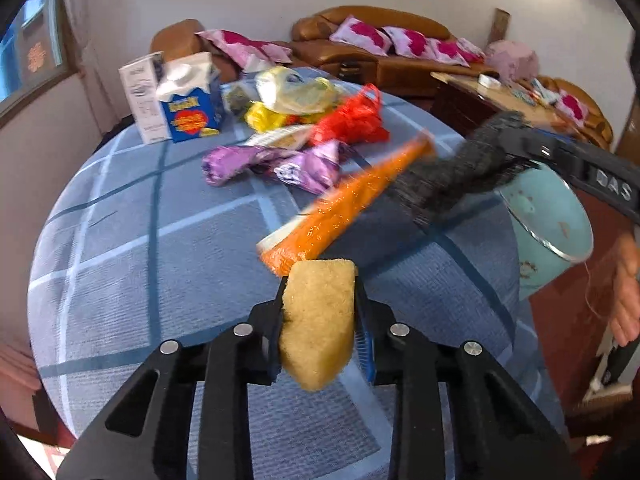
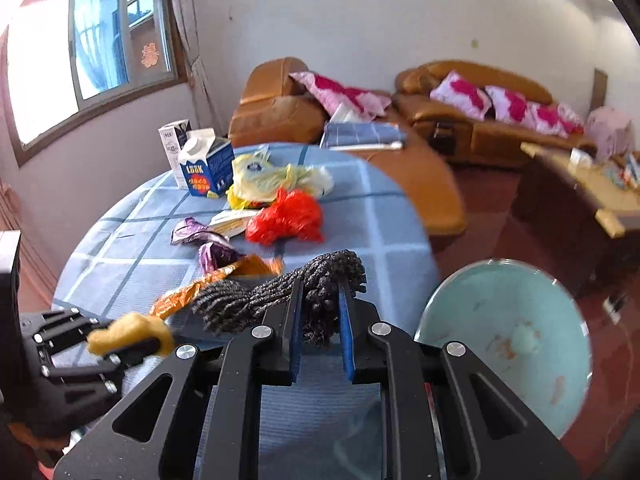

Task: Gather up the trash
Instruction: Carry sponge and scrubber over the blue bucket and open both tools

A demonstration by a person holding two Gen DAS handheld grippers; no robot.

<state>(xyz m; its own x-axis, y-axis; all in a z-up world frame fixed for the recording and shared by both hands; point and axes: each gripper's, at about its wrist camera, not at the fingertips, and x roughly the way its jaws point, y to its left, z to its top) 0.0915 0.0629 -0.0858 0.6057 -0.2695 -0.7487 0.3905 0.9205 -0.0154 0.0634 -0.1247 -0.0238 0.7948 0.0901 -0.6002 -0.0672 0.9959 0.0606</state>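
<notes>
- Pointing from lower left up toward upper right in the left wrist view, the orange wrapper (image 1: 352, 196) is a long tapered cone; its wide end sits just beyond the left gripper, its narrow end near the red bag.
- The wrapper is blurred, so I cannot tell whether it rests on the table or hangs above it.
- The left gripper (image 1: 320, 316) is clamped on a tan sponge (image 1: 318, 320), which stands nearly upright between the fingers, long axis running top to bottom.
- The right gripper (image 2: 320, 304) is clamped on a dark knitted cloth (image 2: 280, 296); the cloth's long axis runs sideways, trailing out to the left of the fingers toward the wrapper (image 2: 208, 286).
- In the left view the right gripper (image 1: 516, 148) reaches in from the right edge, level with the table, the cloth (image 1: 452, 176) drooping from it; a bare hand (image 1: 626, 292) shows lower right.
- In the right view the left gripper (image 2: 132, 338) lies low at the left, aimed rightward, sponge (image 2: 128, 336) at its tip.
- A pale blue bin (image 2: 508, 344) stands open just beside the table's right edge.
- Farther back on the blue checked table (image 1: 120, 260) lie a purple wrapper (image 1: 272, 164), a red bag (image 1: 352, 120), a yellow bag (image 1: 296, 92) and two upright cartons (image 1: 188, 104).
</notes>
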